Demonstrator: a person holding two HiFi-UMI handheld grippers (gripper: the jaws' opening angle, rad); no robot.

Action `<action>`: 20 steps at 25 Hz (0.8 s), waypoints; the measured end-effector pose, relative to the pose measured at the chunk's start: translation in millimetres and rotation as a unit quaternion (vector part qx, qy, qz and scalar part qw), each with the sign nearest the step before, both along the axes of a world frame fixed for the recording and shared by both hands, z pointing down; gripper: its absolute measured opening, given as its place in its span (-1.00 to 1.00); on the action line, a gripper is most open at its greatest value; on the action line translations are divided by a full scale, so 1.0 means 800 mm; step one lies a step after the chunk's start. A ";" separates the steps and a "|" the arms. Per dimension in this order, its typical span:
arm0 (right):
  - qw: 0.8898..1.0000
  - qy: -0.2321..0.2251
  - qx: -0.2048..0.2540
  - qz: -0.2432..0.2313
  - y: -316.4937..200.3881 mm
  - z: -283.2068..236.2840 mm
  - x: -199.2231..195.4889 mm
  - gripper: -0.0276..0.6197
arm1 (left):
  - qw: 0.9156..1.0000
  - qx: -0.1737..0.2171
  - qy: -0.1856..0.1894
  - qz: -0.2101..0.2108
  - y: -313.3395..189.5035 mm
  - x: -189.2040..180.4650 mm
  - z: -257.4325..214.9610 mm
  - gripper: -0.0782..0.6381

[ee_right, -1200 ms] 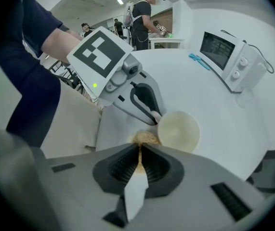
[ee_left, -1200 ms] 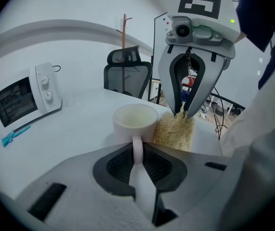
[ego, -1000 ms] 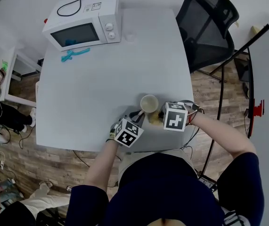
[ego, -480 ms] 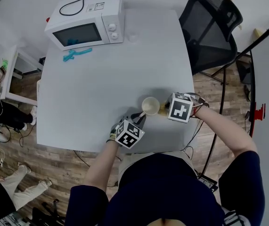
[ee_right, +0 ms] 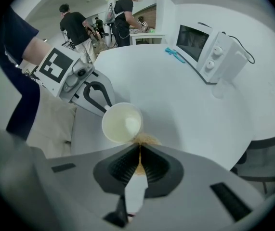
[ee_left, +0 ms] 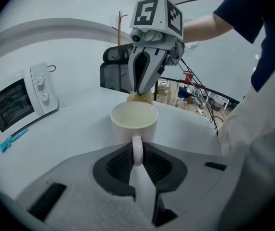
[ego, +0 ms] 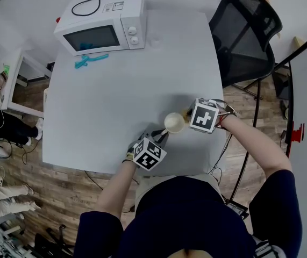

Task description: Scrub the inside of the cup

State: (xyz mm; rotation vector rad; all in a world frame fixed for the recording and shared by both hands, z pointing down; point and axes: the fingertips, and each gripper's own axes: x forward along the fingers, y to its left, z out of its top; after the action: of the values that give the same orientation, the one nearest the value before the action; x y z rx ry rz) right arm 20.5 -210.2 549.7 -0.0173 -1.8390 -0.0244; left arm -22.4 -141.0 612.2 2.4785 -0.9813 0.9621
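Observation:
A cream cup [ego: 174, 122] stands upright on the white table [ego: 110, 101], close to its near edge. My left gripper [ego: 161, 135] is shut on the cup's handle [ee_left: 137, 147], which stands pinched between the jaws in the left gripper view. My right gripper [ego: 187, 113] points steeply down just to the right of the cup and is shut on a yellowish sponge [ee_right: 147, 139]. In the left gripper view the sponge [ee_left: 140, 97] hangs behind the cup's far rim, outside the cup. The cup's inside [ee_right: 122, 123] looks pale and holds nothing.
A white microwave [ego: 104, 30] stands at the table's far left, with a teal tool [ego: 90, 61] lying in front of it. A black office chair [ego: 244, 31] is past the table's right edge. People [ee_right: 74, 28] stand at the far end of the room.
My right gripper has carried the sponge from the cup's near side round to its right side, farther from me. The left gripper and the cup have kept still.

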 end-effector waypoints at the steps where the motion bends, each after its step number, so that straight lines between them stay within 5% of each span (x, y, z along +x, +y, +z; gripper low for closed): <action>1: 1.000 -0.001 0.001 -0.002 -0.002 -0.001 -0.004 -0.81 | 1.000 0.000 -0.001 0.000 0.000 0.000 0.000 -0.62; 20: 0.999 -0.016 0.003 -0.039 -0.029 -0.004 -0.082 -0.81 | 1.000 -0.001 0.000 -0.003 -0.001 0.000 -0.001 -0.62</action>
State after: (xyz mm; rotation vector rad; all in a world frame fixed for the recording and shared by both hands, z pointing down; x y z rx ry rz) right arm -44.9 -233.5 546.5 -0.0858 -1.8689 -0.0859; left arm -22.6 -141.9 611.6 2.4721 -0.9858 0.9622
